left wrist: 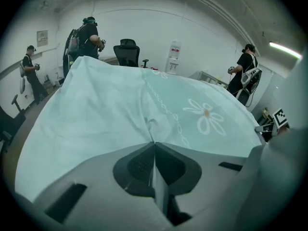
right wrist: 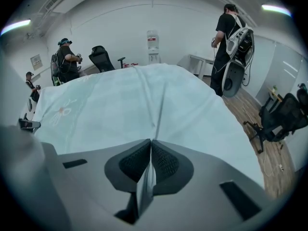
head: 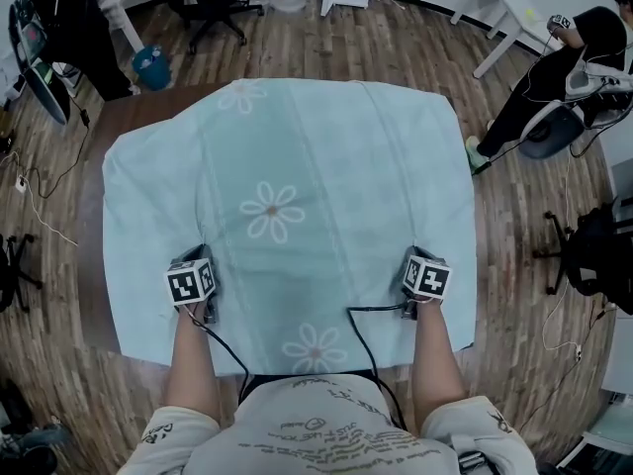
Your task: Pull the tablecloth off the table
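The tablecloth (head: 297,166) lies spread over the table (head: 148,102) and covers most of its top. The left gripper (left wrist: 154,143) is clamped on a pinched fold of the cloth near the table's near edge, left side. The right gripper (right wrist: 150,141) is clamped on a second fold at the same edge, right side.
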`<act>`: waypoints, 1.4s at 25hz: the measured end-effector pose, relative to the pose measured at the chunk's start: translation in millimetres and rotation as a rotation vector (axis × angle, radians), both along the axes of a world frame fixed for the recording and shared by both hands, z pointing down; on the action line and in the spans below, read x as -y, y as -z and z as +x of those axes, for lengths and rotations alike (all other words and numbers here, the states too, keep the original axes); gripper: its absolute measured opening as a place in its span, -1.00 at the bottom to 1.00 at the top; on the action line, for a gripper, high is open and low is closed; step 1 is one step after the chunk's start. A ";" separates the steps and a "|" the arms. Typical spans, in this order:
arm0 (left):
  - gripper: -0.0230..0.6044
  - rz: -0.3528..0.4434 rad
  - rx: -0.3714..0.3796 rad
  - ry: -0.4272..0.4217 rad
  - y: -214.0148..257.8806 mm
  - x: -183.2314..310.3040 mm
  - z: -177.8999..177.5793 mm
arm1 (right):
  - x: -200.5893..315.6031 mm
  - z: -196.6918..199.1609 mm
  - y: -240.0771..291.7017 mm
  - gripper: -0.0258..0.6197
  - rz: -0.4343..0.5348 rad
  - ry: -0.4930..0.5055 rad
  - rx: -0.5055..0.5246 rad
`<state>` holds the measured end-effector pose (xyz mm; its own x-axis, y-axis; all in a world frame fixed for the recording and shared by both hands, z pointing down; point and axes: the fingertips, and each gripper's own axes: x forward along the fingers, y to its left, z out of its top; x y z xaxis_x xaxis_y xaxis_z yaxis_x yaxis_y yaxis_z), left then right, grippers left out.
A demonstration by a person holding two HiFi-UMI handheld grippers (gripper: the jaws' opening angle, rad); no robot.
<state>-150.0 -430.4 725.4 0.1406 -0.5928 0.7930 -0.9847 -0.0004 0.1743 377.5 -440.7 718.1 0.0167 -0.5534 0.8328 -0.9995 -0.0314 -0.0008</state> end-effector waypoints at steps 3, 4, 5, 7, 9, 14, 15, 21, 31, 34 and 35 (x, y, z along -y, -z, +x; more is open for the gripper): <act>-0.89 0.019 0.004 -0.003 7.3 -2.4 0.1 | -0.9 -1.0 9.6 -0.87 0.039 -0.023 0.007; -0.89 0.030 0.008 -0.007 11.7 -2.3 0.4 | -0.5 -1.6 14.4 -0.87 0.058 -0.025 0.013; -0.90 0.042 0.013 -0.012 16.6 -1.9 0.9 | -0.1 -2.4 19.3 -0.87 0.079 -0.027 0.022; -0.90 0.070 0.011 -0.024 27.0 -1.1 3.4 | -0.3 -3.4 28.8 -0.87 0.117 -0.025 0.037; -0.89 0.098 -0.001 -0.034 38.2 -0.8 6.7 | -0.7 -4.5 38.8 -0.87 0.148 -0.018 0.033; -0.90 0.145 -0.005 -0.068 63.1 -3.5 13.7 | -1.2 -15.6 64.6 -0.87 0.215 0.010 0.021; -0.90 0.151 -0.007 -0.078 66.7 -4.7 15.2 | -2.6 -18.5 69.0 -0.87 0.226 0.014 0.020; -0.90 0.196 -0.010 -0.139 85.7 -20.0 21.5 | -18.3 -47.6 94.6 -0.88 0.300 0.018 0.050; -0.89 0.290 -0.016 -0.234 133.7 -47.3 49.6 | -46.4 -108.0 150.8 -0.88 0.447 0.111 0.085; -0.90 0.338 -0.012 -0.275 154.2 -60.4 60.6 | -58.9 -124.8 169.5 -0.87 0.495 0.146 0.097; -0.90 0.357 -0.011 -0.286 162.0 -63.8 62.4 | -62.6 -131.0 177.1 -0.88 0.513 0.157 0.100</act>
